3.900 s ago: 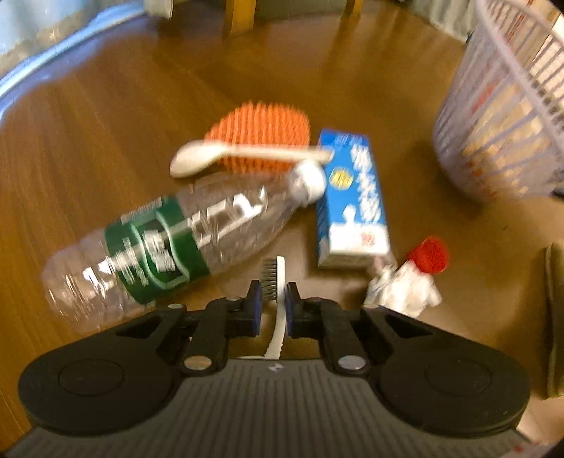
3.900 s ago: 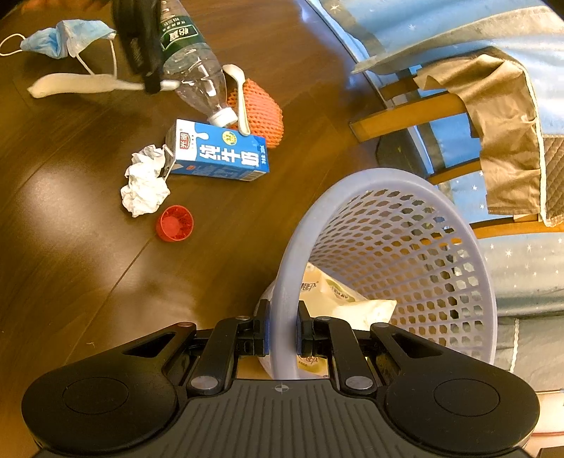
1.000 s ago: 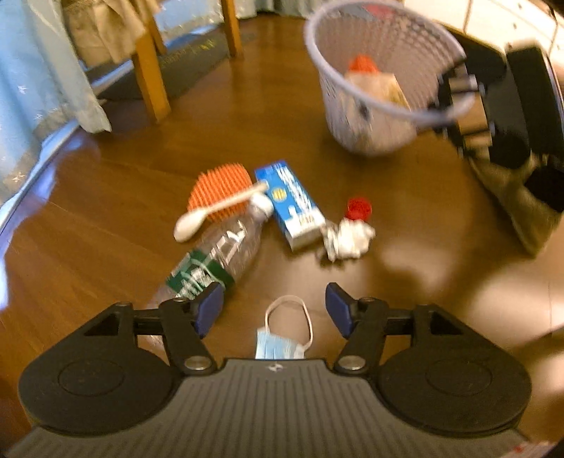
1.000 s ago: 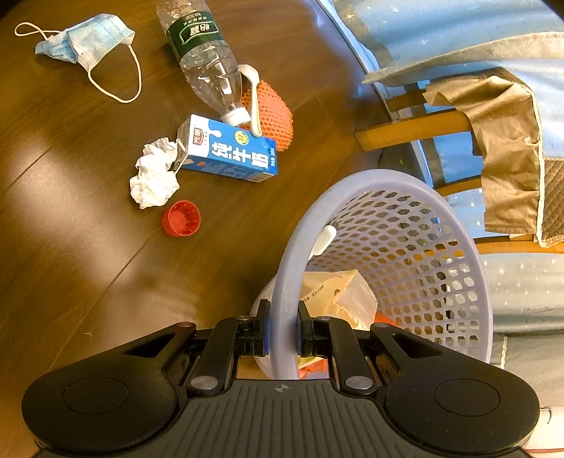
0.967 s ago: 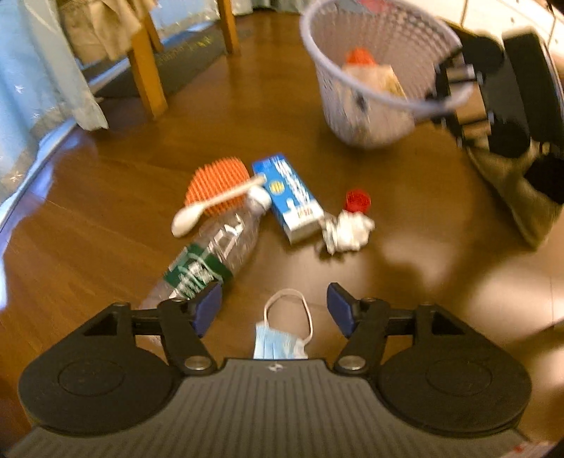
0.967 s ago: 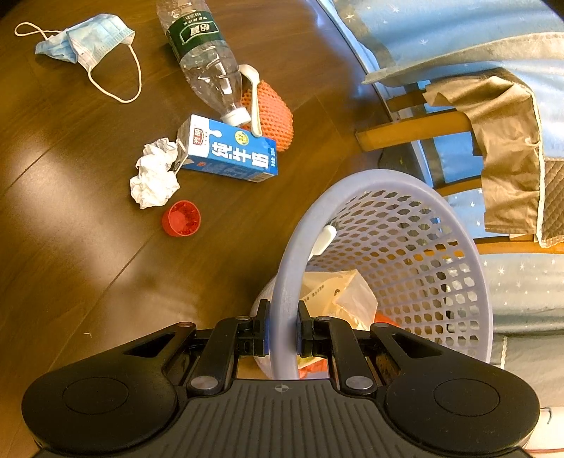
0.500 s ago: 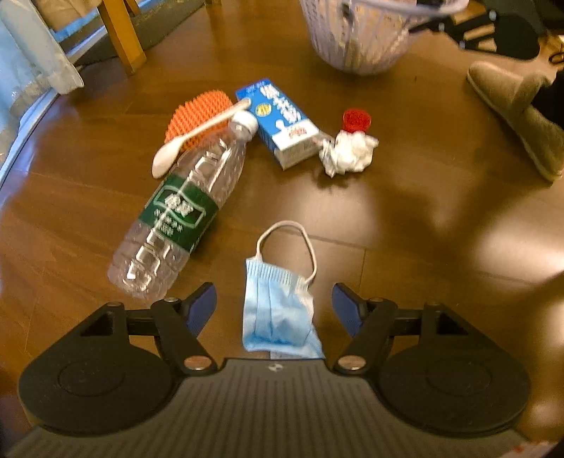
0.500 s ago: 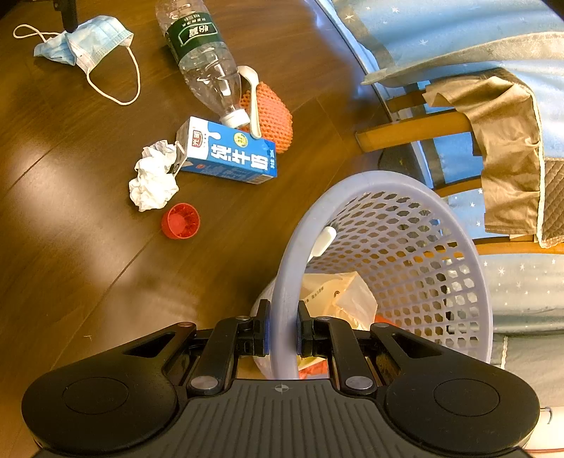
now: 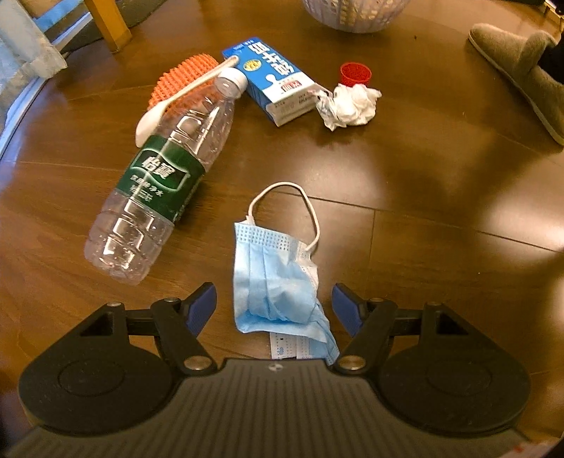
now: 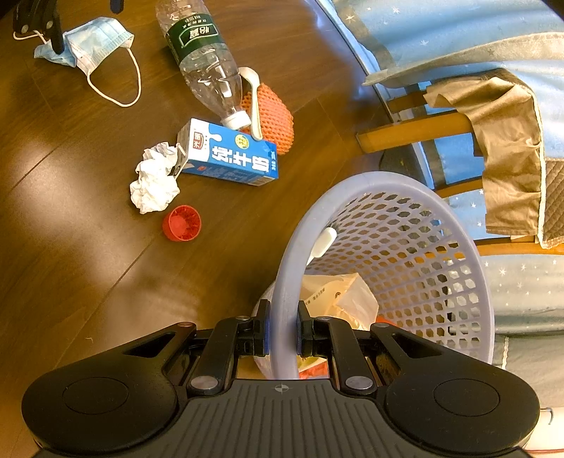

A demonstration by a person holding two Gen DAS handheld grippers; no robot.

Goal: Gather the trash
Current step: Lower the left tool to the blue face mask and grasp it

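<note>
A crumpled blue face mask lies on the brown wood floor between the spread fingers of my left gripper, which is open; the pads stand clear of it on both sides. The same mask shows at the top left of the right wrist view, with the left gripper's dark fingers over it. My right gripper is shut on the rim of the lilac mesh basket, which holds a bag and other trash.
Further along the floor lie a clear bottle with a green label, a white spoon on orange foam netting, a blue milk carton, a wad of white paper and a red cap. A grey slipper at right; chair legs by the basket.
The left gripper has sunk toward the floor and come over the mask, which now lies between its fingers. The right gripper and the basket have not moved.
</note>
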